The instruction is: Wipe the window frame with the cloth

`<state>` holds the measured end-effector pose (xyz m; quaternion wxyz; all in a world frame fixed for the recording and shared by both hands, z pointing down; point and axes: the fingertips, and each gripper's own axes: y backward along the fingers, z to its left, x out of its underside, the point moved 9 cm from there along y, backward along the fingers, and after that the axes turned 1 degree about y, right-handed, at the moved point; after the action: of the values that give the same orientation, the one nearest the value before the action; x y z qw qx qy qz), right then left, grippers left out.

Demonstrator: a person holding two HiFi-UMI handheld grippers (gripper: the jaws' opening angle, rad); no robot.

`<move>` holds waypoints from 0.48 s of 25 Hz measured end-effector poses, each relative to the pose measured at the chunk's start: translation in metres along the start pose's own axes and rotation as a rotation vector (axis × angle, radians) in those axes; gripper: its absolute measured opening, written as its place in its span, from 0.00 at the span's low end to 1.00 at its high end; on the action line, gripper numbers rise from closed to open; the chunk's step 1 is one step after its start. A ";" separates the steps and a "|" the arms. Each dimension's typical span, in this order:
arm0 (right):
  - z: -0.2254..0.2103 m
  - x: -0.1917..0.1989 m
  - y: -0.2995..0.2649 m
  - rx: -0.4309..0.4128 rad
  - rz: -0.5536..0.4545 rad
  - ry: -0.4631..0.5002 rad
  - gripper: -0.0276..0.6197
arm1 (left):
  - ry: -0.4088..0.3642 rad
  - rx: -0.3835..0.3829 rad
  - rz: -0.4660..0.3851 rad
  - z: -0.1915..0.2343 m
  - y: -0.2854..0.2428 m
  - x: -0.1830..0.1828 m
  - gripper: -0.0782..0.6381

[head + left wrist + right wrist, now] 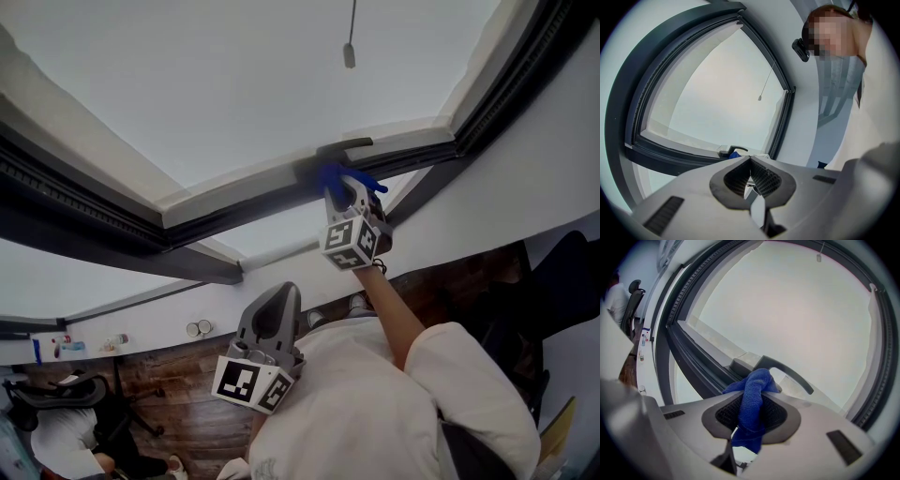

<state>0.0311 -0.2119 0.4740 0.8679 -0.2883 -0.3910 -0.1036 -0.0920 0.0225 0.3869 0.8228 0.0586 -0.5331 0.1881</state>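
**Left tongs** (279, 300): closed on nothing, held low by the chest, well apart from the frame (234, 214).

**Frame:** the dark rail climbs from lower left to the right corner. A long free stretch lies left of the cloth (330, 176) and a short one lies right of it.

**Right tongs** (343, 192): clamped on the blue cloth, which lies against the rail, with the handle (344, 146) just beside it.

**Cord** (350, 42): hangs before the pane.

**Views:** only the right gripper view shows the cloth bunched through the jaws. Only the head view shows a chair (37, 394) at lower left.
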 end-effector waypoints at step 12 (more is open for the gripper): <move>-0.017 0.003 0.002 -0.155 -0.032 -0.165 0.18 | -0.020 -0.019 0.016 -0.007 0.003 0.001 0.12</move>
<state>0.0442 -0.2202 0.4664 0.8060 -0.3559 -0.4566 -0.1232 -0.0869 0.0276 0.3846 0.8166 0.0484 -0.5433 0.1888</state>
